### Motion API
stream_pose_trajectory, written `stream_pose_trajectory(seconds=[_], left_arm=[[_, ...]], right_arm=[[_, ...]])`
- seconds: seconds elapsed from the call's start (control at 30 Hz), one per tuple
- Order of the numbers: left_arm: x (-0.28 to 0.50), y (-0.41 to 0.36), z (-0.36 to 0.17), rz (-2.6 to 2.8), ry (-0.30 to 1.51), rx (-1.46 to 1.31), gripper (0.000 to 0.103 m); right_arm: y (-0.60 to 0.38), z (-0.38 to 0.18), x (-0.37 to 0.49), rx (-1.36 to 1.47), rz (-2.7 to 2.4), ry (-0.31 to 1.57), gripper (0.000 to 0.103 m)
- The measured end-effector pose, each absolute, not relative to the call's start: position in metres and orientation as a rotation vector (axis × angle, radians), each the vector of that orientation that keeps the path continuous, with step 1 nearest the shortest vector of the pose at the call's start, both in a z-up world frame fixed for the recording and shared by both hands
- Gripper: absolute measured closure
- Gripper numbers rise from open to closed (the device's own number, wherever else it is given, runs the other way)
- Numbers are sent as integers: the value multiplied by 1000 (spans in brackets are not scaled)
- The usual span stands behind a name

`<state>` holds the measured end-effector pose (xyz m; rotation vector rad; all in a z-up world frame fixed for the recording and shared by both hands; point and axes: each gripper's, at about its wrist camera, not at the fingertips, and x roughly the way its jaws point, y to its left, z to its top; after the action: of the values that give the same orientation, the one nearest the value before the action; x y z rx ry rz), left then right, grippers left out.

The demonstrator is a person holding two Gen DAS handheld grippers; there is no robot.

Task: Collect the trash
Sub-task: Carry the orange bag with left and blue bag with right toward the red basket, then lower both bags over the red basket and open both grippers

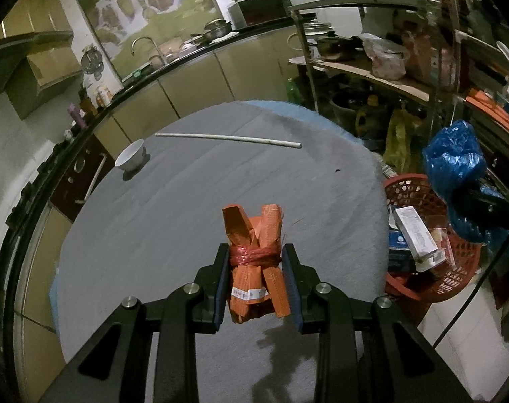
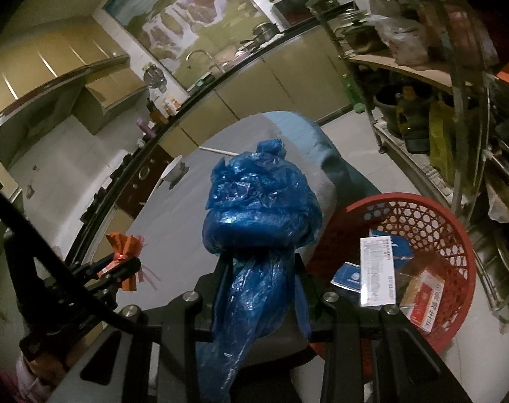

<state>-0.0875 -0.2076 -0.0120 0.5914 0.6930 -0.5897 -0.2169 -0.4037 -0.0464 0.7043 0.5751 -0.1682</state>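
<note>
Currently left gripper clamped on orange bundle, above table near edge. Right gripper pinched on blue bag, beside red basket off table's right edge. Risk: slippery bag slides out early, misses basket; loose bundle string snags.

only unreadable print on the basket's boxes
</note>
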Motion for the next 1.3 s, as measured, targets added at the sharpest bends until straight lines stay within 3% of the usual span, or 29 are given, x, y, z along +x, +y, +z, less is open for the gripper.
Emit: stream_pose_trajectory(seconds=[1.3], left_arm=[[-118, -323, -23, -877, 751, 613, 71]], right_arm=[[-475, -68, -280, 808, -361, 572, 67]])
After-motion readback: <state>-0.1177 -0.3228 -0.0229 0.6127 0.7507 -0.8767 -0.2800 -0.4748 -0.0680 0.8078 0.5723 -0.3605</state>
